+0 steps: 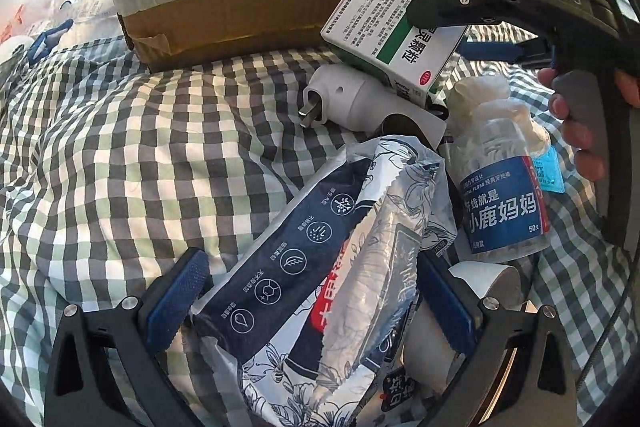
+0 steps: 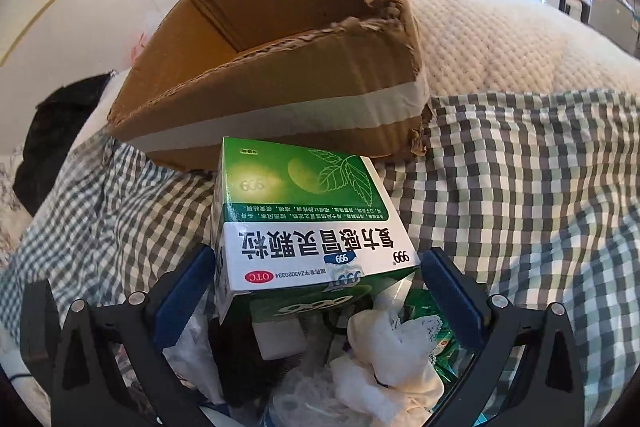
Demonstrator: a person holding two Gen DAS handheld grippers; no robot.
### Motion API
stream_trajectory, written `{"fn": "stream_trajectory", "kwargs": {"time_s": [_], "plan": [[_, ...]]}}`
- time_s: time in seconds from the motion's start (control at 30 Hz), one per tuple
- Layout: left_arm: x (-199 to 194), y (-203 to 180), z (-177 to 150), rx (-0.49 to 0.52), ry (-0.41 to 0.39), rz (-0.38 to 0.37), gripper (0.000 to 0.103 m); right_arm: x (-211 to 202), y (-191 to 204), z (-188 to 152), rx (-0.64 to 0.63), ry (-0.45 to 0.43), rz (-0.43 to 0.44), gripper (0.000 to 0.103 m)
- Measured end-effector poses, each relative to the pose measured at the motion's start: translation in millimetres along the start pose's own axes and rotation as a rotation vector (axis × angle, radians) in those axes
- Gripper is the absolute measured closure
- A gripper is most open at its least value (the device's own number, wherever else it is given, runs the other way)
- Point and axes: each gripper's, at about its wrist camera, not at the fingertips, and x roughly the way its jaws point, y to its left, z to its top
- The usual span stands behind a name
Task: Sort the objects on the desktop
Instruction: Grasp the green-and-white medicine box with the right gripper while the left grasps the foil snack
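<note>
Med box [image 2: 304, 227] betw open tool [image 2: 316, 291] fingers.

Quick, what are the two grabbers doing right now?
Left gripper: open wide around the wipes packet, not squeezing.
Right gripper: open wide around the medicine box, not squeezing.

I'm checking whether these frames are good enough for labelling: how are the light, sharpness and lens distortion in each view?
Left wrist: even daylight, print on the floss bottle sharp, checked cloth bulging from fisheye, dark corners. Right wrist: bright window glare up top, medicine box crisp, cardboard box bent by the lens.
</note>
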Motion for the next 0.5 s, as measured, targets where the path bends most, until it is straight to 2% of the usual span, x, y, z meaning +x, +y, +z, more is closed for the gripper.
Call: {"fn": "stream_trajectory", "kwargs": {"time_s": [0.2,0.27,0.3,0.33,0.37,0.4,0.5], "plan": [[-1,2,-3,0.015,-0.011,0.026,0.001,3,-13,5,0.059,0.003,0.048,0.000],[-4,-3,-4,0.026,-0.023,0.034,0.012,-3,-18,2,0.071,-0.007,0.065,0.000],[-8,-5,-4,0.033,-0.039,0.029,0.028,-6,-19,1,0.068,-0.013,0.072,0.000],[-11,-6,-3,0.041,-0.045,0.018,0.051,-11,-19,-1,0.064,-0.024,0.081,0.000],[-15,-8,-3,0.055,-0.055,0.016,0.065,-13,-19,-3,0.064,-0.030,0.085,0.000],[-18,-12,-1,0.077,-0.063,0.027,0.074,-17,-20,-5,0.066,-0.037,0.089,0.000],[-24,-16,3,0.113,-0.088,0.036,0.081,-25,-23,-12,0.078,-0.056,0.098,0.000]]}}
